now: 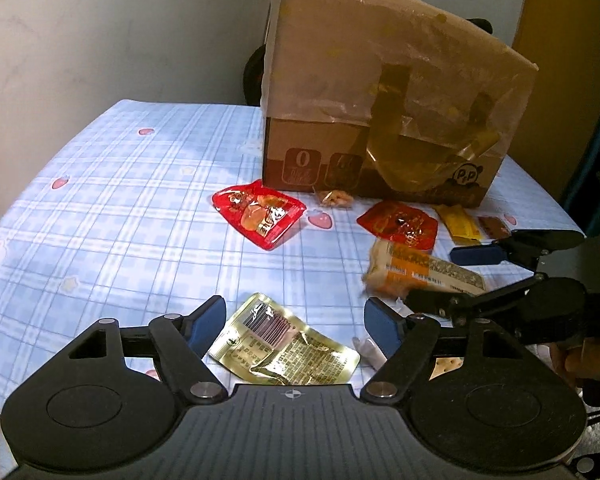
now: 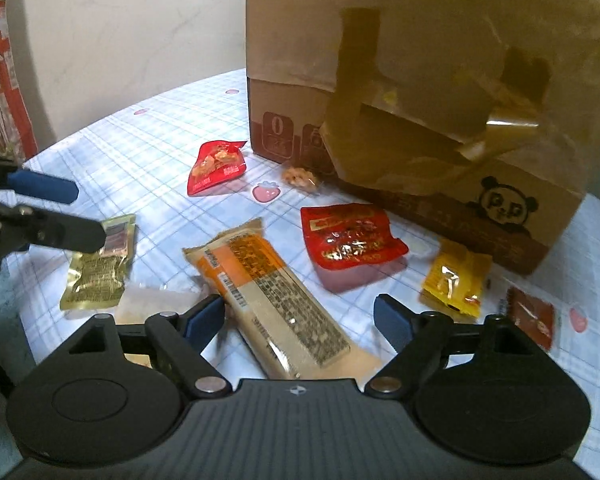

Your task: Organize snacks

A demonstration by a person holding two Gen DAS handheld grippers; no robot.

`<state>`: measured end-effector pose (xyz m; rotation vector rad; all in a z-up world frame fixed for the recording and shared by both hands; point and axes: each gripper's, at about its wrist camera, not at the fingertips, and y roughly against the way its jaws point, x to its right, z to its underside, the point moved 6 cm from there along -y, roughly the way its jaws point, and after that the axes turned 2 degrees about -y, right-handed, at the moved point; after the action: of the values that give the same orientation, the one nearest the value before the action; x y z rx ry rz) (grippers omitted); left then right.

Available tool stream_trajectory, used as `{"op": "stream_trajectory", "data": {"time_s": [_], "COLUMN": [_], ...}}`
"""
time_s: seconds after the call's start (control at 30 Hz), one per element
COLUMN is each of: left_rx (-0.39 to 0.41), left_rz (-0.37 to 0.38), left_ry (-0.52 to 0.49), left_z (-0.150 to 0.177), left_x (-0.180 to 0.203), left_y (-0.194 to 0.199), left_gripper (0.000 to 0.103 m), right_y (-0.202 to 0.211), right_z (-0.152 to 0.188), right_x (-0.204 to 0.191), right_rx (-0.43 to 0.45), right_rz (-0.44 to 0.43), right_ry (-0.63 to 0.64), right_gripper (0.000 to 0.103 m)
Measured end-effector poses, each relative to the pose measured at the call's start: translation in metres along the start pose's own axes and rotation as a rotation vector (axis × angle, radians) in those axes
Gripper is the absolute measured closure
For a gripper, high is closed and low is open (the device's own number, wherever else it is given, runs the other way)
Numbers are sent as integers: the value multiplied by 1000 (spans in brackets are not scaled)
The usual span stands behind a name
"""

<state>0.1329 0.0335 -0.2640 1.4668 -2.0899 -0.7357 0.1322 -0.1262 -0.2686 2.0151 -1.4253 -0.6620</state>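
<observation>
Yellow sachet [image 2: 456,280] unobstructed only from right wrist.

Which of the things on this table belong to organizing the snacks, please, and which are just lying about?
Part of the job:
gold packet
long orange packet
two red packets
yellow sachet
brown sachet
small clear-wrapped snack
cardboard box, probably the container
left gripper and right gripper, both open

Just there:
checked tablecloth
wall
</observation>
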Motion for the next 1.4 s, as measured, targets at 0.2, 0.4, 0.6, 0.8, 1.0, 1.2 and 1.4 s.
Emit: {"op": "stream_trajectory", "data": {"time_s": [0.2,0.4,0.6,0.8,1.0,1.2,1.4], "left_rx": [-21,-54,-79,-132,-160,-156,-142], "left_rz": [1,-6,-16,-8,-12,-24,-20], "left_ry": [32,101,142,149,150,129,106], "left_z": [3,11,16,22,26,24,18], "left_x": [-3,-9,-13,-11,-9,-9,-9], "left_y": [-2,-2,0,-3,-7,-10,-16], "left_gripper": [31,35,36,36,45,55,69], "right_y": [5,22,33,34,35,35,35], "right_z": [4,20,28,30,32,31,31], "right_x": [5,19,22,23,24,23,23], "right_rx": [20,40,46,51,56,58,58], "right_rz": [-19,59,98,95,87,87,87], "right_ry": [-67,-156,-174,-181,-190,-192,-191], "right_gripper": [56,57,57,57,57,57,57]}}
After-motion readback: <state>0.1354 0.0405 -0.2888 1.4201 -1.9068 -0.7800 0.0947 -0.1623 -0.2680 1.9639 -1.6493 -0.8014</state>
